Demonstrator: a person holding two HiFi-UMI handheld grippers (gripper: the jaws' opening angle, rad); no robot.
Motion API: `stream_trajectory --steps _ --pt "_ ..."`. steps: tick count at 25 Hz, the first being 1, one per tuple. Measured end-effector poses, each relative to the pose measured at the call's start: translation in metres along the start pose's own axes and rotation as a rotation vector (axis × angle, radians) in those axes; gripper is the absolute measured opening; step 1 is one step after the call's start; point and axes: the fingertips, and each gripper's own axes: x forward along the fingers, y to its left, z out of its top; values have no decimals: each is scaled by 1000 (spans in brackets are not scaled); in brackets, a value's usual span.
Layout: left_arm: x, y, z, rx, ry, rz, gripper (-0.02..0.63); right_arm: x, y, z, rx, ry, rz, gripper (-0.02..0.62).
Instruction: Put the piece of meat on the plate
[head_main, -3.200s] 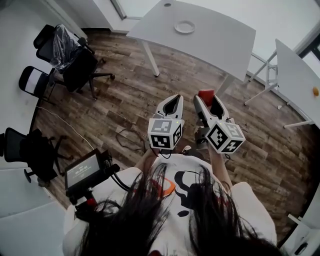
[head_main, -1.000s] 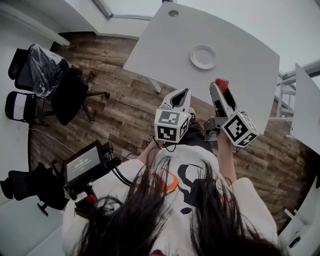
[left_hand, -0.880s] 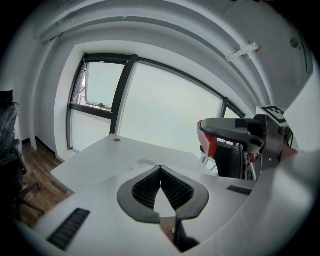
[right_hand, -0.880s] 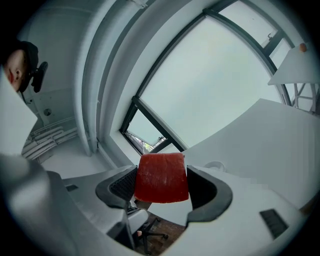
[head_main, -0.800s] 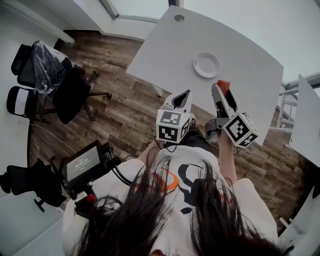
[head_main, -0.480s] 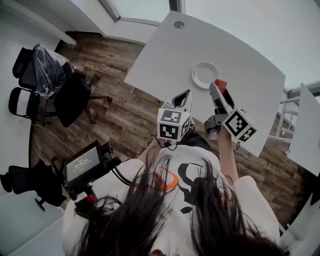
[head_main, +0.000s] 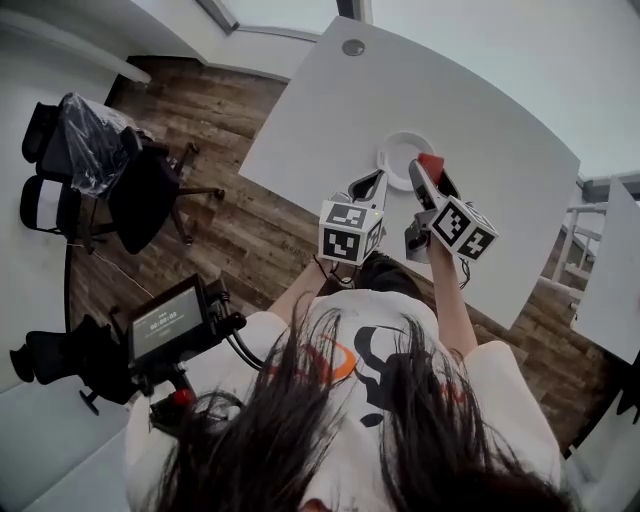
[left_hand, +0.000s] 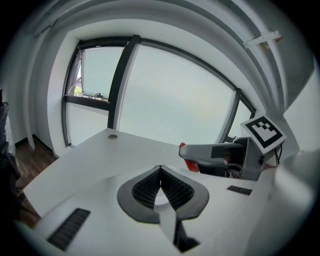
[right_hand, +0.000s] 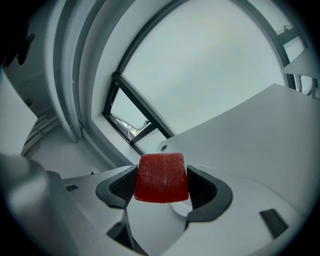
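Below us, across the upper part of the head view, the white table (head_main: 480, 110) is spreading out, and near our edge of it the round white plate (head_main: 399, 152) is sitting bare. We are holding both grippers out over that near edge. The left gripper (head_main: 368, 187) is reaching in at the plate's left rim with its jaws pressed together at the tips and nothing between them. The right gripper (head_main: 429, 176) is clamping the piece of meat (right_hand: 161, 177), a red slab taken by its two side faces, with the ribbed pads pushing in from left and right.

We are judging the coming move to turn on one relation. The plate is lying just ahead of the meat and a little to its left, and the red block is overlapping the plate's right rim in the head view. How high it is hanging above the plate we cannot tell. The right gripper is carrying, so we are expecting it to go forward and down, while the left is merely standing beside.

The slab is looking nearly square, slightly wider than tall, so its long axis is running across the jaws, from pad to pad. Its broad face is facing the gripper camera, and its far edge is poking out past the jaw tips toward the plate.
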Motion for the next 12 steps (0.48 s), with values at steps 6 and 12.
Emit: stream_trajectory --steps 6,12 --pt "48 23 -4 -11 49 21 5 56 -38 -19 -24 92 -59 314" --pt "52 33 -18 -30 76 43 5 80 -53 -43 -125 173 -109 314"
